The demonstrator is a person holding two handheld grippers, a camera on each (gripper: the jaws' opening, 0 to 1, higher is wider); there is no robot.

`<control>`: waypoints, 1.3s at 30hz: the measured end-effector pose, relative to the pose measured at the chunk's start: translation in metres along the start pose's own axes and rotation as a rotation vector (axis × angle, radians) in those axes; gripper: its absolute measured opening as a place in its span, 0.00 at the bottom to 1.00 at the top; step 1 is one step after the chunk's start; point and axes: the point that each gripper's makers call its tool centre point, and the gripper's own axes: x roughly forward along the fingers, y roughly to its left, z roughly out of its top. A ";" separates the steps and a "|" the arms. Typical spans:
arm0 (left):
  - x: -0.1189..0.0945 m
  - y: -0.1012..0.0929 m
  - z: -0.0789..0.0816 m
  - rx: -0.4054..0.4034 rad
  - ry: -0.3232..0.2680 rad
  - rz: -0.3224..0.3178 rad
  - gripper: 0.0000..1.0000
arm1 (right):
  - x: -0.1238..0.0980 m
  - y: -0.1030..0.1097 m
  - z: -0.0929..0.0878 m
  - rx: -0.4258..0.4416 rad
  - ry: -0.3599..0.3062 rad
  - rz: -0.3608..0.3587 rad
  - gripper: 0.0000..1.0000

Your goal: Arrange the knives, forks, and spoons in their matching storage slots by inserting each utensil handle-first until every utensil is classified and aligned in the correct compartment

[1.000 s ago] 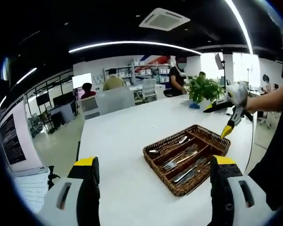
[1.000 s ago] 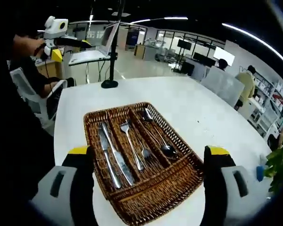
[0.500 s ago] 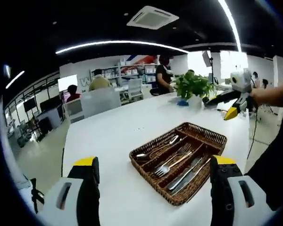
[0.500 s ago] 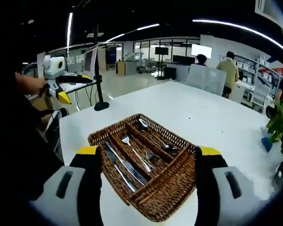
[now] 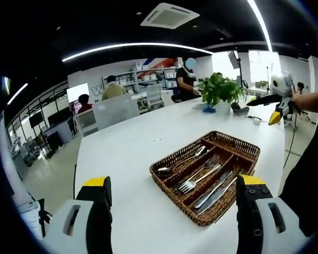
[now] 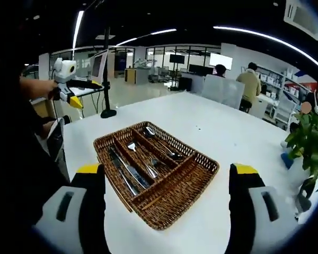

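On the white table (image 5: 127,159) in the left gripper view sits a brown wicker tray (image 5: 208,177) with long slots. Spoons (image 5: 183,161) lie in the far slot, forks (image 5: 199,177) in the middle one, and knives (image 5: 214,191) in the near one. All of them lie flat inside the tray. The left gripper (image 5: 172,203) has its two jaws wide apart at the bottom, and nothing is between them. It hangs above the table, near the tray but not touching it. At the far right, the right gripper (image 5: 273,108) is held up in the air, well apart from the tray. A green plant (image 5: 220,92) stands on the table behind the tray. Further back are chairs, shelves and some people in a big office.

Low down in the right gripper view, the right gripper (image 6: 167,209) also has its jaws wide apart, with nothing held. The wicker tray (image 6: 172,190) lies just past them on the white table (image 6: 228,137). Knives (image 6: 124,169) are in the slot nearest the table edge, forks (image 6: 143,159) next to them, and spoons (image 6: 161,145) in the far slot. At the top left, the left gripper (image 6: 69,92) is up in the air, away from the tray. A black stand (image 6: 107,74) rises from the table corner behind the tray. The green plant (image 6: 307,140) is at the right edge. Nothing stands between the jaws and the tray.
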 end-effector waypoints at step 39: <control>-0.022 -0.010 -0.021 -0.033 0.042 0.005 0.99 | -0.022 -0.006 -0.006 -0.014 0.022 -0.002 1.00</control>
